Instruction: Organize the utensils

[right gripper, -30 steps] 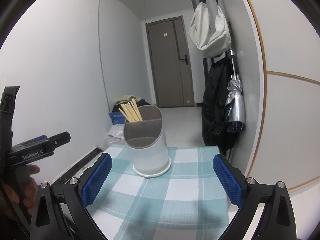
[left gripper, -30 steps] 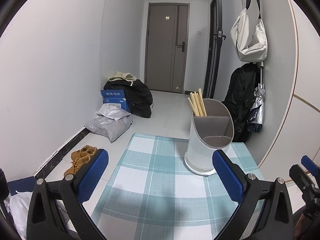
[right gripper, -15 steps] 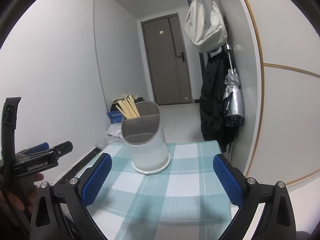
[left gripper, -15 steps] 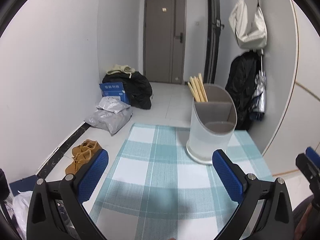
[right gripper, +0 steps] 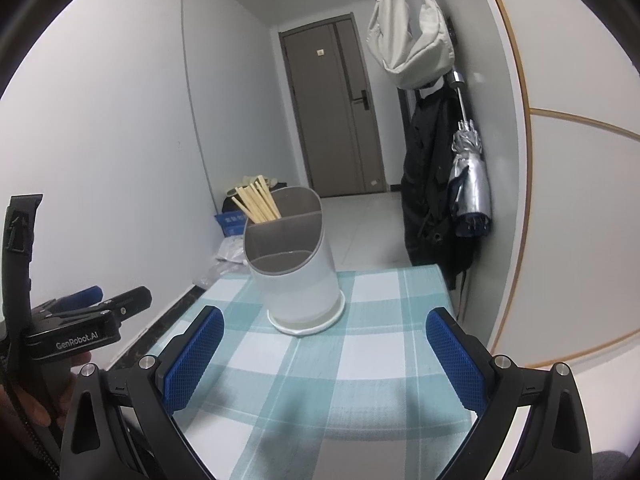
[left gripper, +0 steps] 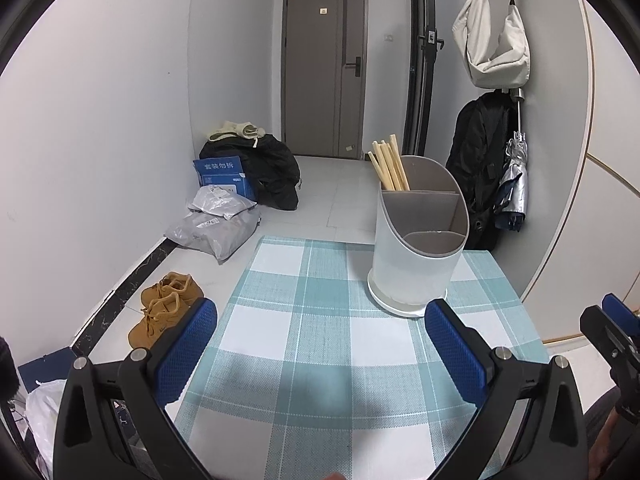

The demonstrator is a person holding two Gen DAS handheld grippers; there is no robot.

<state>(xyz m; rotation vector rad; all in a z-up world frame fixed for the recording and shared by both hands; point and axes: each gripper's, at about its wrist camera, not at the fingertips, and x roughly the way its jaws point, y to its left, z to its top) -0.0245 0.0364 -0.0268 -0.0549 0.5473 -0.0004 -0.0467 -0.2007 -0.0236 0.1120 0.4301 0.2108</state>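
Note:
A white utensil holder (left gripper: 416, 248) with a grey divided inside stands upright on the far right of a teal checked table mat (left gripper: 320, 340). Several pale wooden chopsticks (left gripper: 390, 166) lean in its back compartment; the front compartments look empty. It also shows in the right wrist view (right gripper: 296, 268), with the chopsticks (right gripper: 258, 204). My left gripper (left gripper: 320, 344) is open and empty, held above the mat short of the holder. My right gripper (right gripper: 322, 344) is open and empty, just in front of the holder. No loose utensils show on the mat.
The table's far edge drops to a tiled hallway floor. Brown shoes (left gripper: 166, 308), grey parcels (left gripper: 216, 224) and a black bag (left gripper: 264, 172) lie along the left wall. A black coat (left gripper: 480, 168), an umbrella (left gripper: 514, 188) and a cream bag (left gripper: 496, 44) hang on the right wall.
Both grippers have shifted slightly, the left view tilting up then back down toward the mat. The holder and chopsticks have not moved. Both grippers stay open.

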